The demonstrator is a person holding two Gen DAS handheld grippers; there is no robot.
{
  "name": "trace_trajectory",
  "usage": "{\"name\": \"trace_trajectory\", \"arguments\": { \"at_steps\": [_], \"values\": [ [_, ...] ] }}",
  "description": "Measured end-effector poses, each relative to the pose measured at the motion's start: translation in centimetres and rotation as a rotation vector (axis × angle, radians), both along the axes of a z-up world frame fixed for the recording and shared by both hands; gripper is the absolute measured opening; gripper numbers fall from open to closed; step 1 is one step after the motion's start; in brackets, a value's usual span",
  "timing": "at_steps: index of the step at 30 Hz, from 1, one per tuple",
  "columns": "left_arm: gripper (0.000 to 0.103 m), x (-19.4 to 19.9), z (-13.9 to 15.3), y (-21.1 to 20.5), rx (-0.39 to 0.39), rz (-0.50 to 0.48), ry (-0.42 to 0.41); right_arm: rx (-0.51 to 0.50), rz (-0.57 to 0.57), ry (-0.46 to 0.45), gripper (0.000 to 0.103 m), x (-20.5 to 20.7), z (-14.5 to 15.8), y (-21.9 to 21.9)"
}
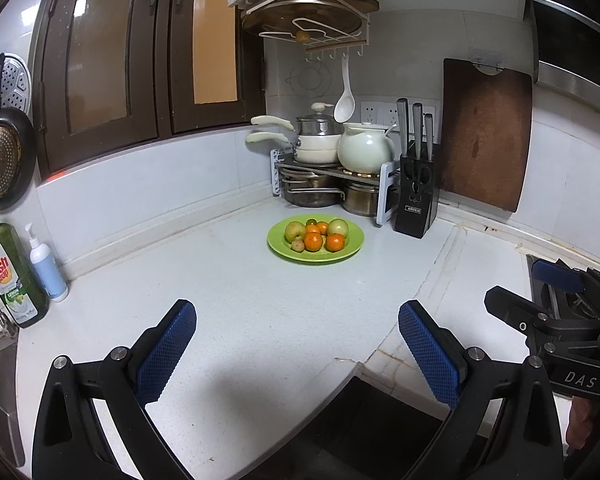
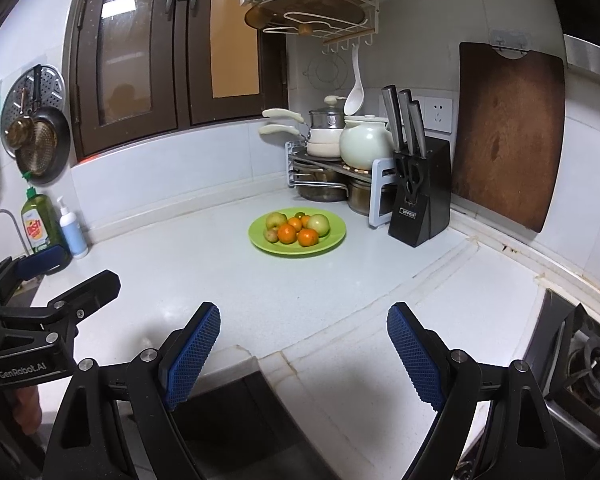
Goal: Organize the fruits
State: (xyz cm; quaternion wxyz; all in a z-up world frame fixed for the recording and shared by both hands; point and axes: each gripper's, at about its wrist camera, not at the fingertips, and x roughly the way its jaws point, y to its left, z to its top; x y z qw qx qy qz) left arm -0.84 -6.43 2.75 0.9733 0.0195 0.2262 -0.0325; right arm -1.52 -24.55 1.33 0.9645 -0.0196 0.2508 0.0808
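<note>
A green plate sits on the white counter near the corner, holding several oranges and green apples. It also shows in the right wrist view with the oranges and apples. My left gripper is open and empty, low over the counter's front edge, well short of the plate. My right gripper is open and empty, beside the left one, also well short of the plate. Each gripper shows at the edge of the other's view.
A black knife block and a pot rack stand behind the plate. A wooden cutting board leans on the right wall. Dish soap and a pump bottle stand at the left. A gas stove lies at the right.
</note>
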Motion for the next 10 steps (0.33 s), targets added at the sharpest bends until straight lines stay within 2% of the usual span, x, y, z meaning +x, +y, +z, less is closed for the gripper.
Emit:
{"name": "trace_trajectory", "arguments": {
  "at_steps": [10],
  "values": [
    [0.103, -0.11, 0.09, -0.03, -0.002, -0.003, 0.001, 0.0, 0.001, -0.001, 0.086, -0.14, 0.25, -0.09]
  ]
}}
